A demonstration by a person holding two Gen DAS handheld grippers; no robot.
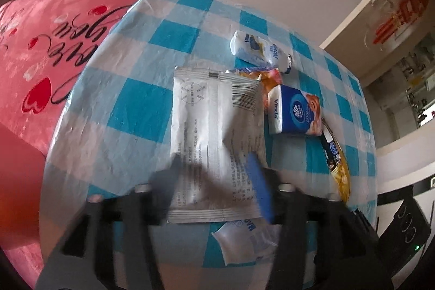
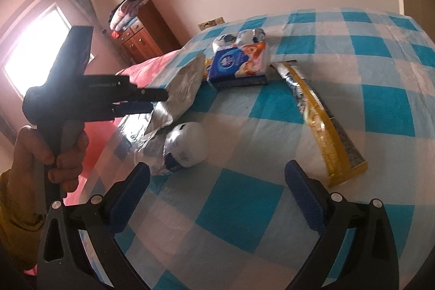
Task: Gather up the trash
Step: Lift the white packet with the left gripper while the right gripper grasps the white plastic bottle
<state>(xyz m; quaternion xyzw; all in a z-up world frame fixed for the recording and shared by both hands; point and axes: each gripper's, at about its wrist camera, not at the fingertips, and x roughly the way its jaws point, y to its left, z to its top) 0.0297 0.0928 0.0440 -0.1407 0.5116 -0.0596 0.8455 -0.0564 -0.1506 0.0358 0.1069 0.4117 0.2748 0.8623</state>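
Observation:
A flat silver foil packet (image 1: pixel 214 110) lies face-on between the fingers of my left gripper (image 1: pixel 214 159). The jaws stand partly apart and the blurred blue pad (image 1: pixel 258 181) overlaps the packet's right edge. From the right wrist view, a hand holds the left gripper (image 2: pixel 160 101) at the table's left side, with the packet (image 2: pixel 187 77) tilted up at its tips. My right gripper (image 2: pixel 217 167) hovers open over the checked tablecloth (image 2: pixel 244 208) with nothing in it. Just beyond its left finger sits a crumpled white wrapper (image 2: pixel 187 145).
On the cloth lie a blue tissue pack (image 1: pixel 293 110), a white milk pouch (image 1: pixel 258 48), an orange wrapper (image 1: pixel 269 77) and a long yellow snack bag (image 2: pixel 326 126). A pink bedspread (image 1: pixel 40 58) borders the table's left edge. A wooden cabinet (image 2: pixel 141 31) stands by the wall.

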